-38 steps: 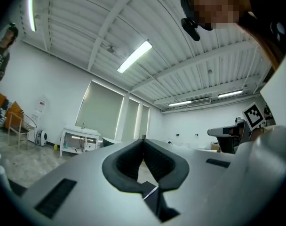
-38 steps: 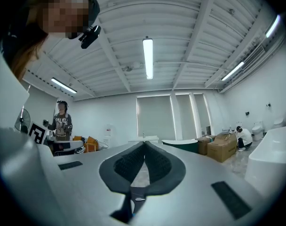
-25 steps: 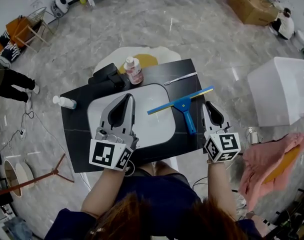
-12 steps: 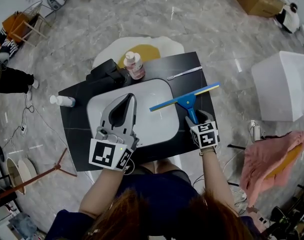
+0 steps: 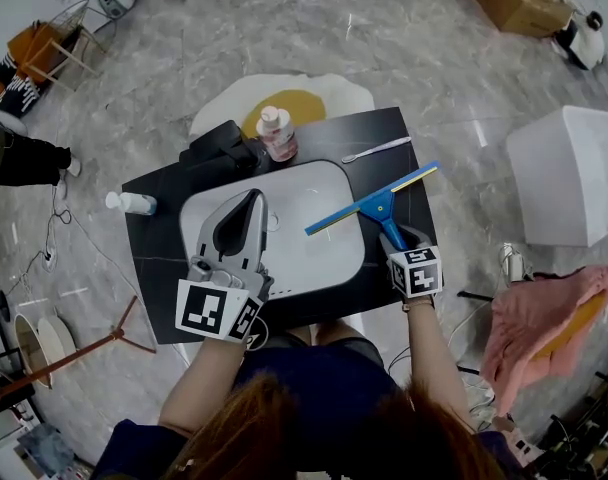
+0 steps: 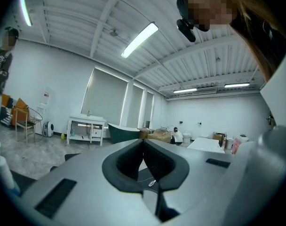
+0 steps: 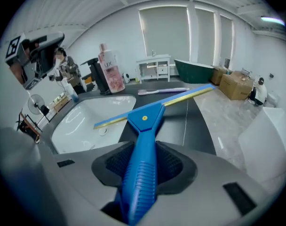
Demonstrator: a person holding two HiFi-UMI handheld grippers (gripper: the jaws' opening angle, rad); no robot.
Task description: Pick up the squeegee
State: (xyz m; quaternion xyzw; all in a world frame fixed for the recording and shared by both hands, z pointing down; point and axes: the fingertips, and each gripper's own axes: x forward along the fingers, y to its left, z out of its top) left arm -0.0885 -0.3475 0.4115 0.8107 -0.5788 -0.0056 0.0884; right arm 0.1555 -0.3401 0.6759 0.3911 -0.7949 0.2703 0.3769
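Half the squeegee (image 7: 145,119) handle hides inside the right gripper (image 7: 144,150), jaws just closing.

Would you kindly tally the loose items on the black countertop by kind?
squeegee: 1
bottles: 2 (pink bottle, clear bottle)
toothbrush: 1
black appliance: 1
Total: 5

Striplights (image 6: 139,40) shine above a grey marble floor (image 5: 404,58).

squeegee (image 5: 376,206) — over sink's (image 5: 314,173) right edge | bottle (image 5: 279,133) behind sink (on counter (image 5: 154,258))
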